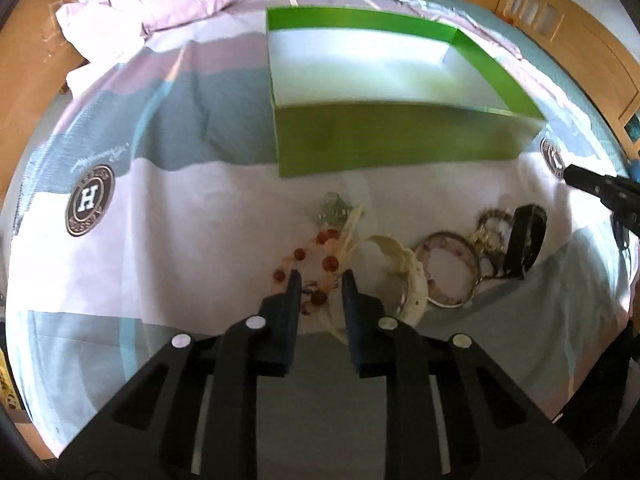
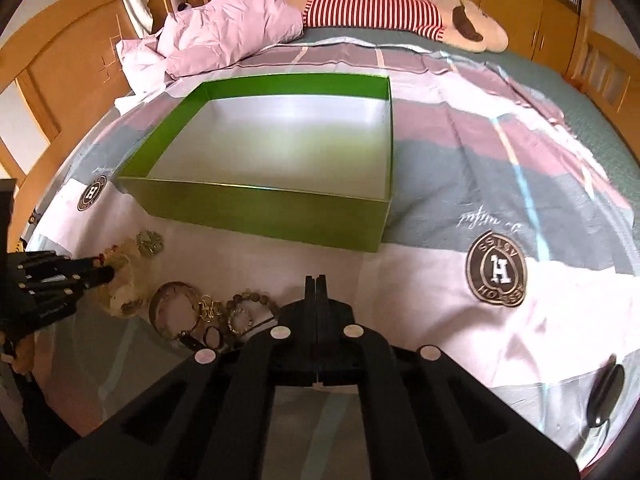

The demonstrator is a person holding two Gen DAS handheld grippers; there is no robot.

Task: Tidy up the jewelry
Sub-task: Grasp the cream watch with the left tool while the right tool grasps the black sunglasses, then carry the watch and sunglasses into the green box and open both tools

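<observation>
Plenty of open bedspread to the right of the jewelry and in front of the green box; wooden bed frame along the far edges, a crumpled pink quilt and a striped plush toy well behind the box.

Jewelry strewn in a rough row across the white band of cloth, running left to right just in front of the box's near wall, apart from it. From the left: red bead bracelet, a pale cream bangle, a pink ring bangle lying flat, gold chain pieces, a black watch standing on edge, its band looped upright.

Box open at the top, white floor bare, nothing inside.

Left gripper tilted steeply down, narrowed around the red beads, pads seemingly pinching the strand. Right gripper pressed fully together with nothing seen between the fingertips, just right of a brown bead bracelet.
</observation>
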